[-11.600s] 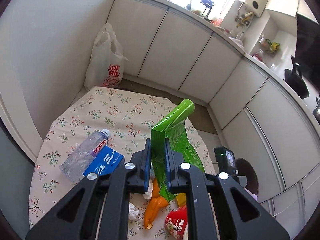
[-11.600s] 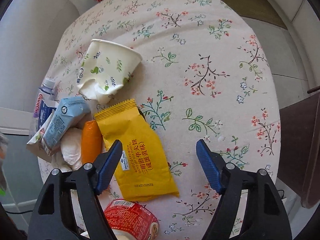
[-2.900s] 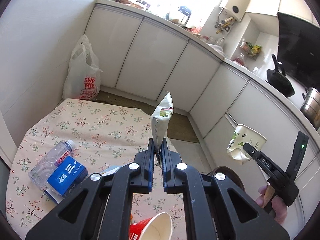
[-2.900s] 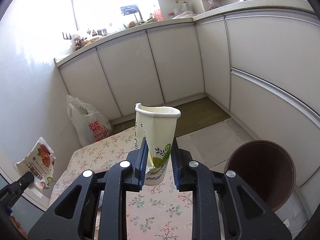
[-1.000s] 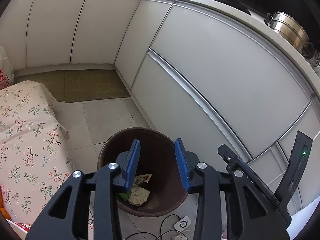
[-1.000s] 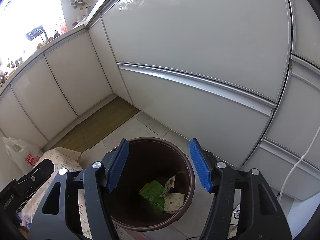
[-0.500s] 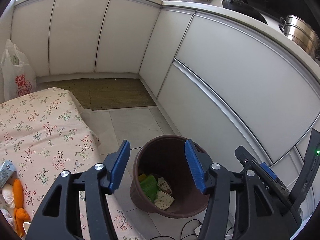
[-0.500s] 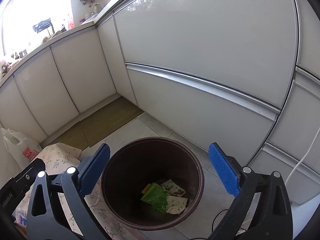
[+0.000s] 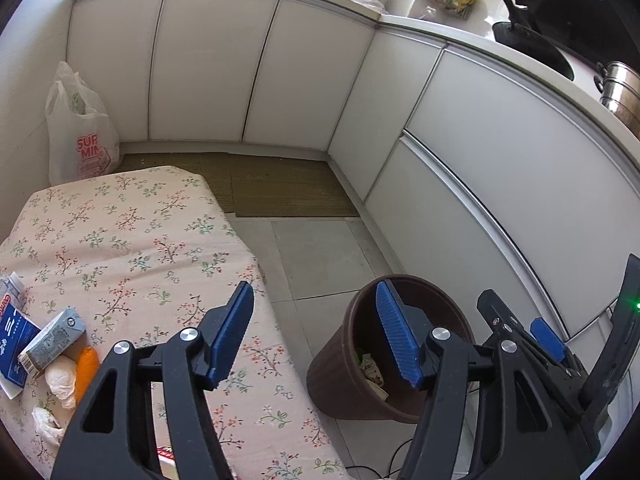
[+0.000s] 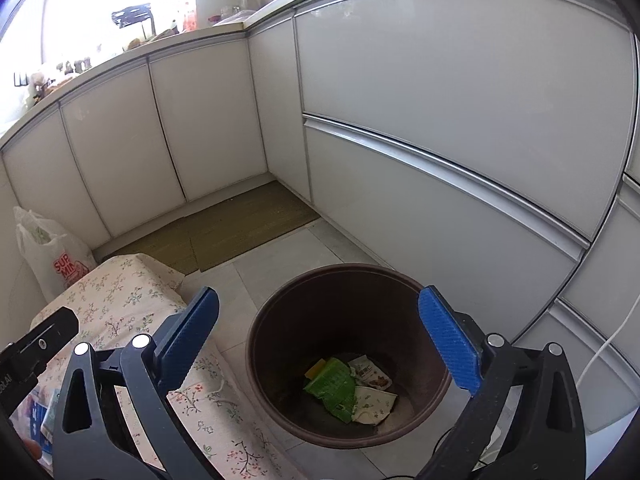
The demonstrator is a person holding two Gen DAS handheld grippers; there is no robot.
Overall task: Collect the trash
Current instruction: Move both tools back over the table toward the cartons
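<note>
A brown round bin (image 10: 280, 308) stands on the tiled floor beside the floral-cloth table (image 9: 132, 240). At its bottom lie a green wrapper (image 10: 332, 390), a crushed paper cup (image 10: 374, 404) and a snack pouch (image 10: 370, 374). My right gripper (image 10: 320, 340) hangs above and in front of the bin, wide open and empty. My left gripper (image 9: 316, 332) is over the table's edge, left of the bin (image 9: 344, 380); its jaws are opening with nothing between them. On the table's left lie a blue carton (image 9: 12, 336), a small milk carton (image 9: 52, 338), an orange wrapper (image 9: 86, 372) and white tissues (image 9: 60, 376).
White cabinets (image 9: 500, 184) wrap around behind and to the right of the bin. A white plastic bag (image 9: 80, 136) leans in the far left corner beside a brown mat (image 9: 280, 188). Cables (image 9: 384, 464) lie on the floor near the bin's base.
Both grippers have drawn back from over the bin toward the table and their jaws have widened. The table and the trash on it have come into the left wrist view.
</note>
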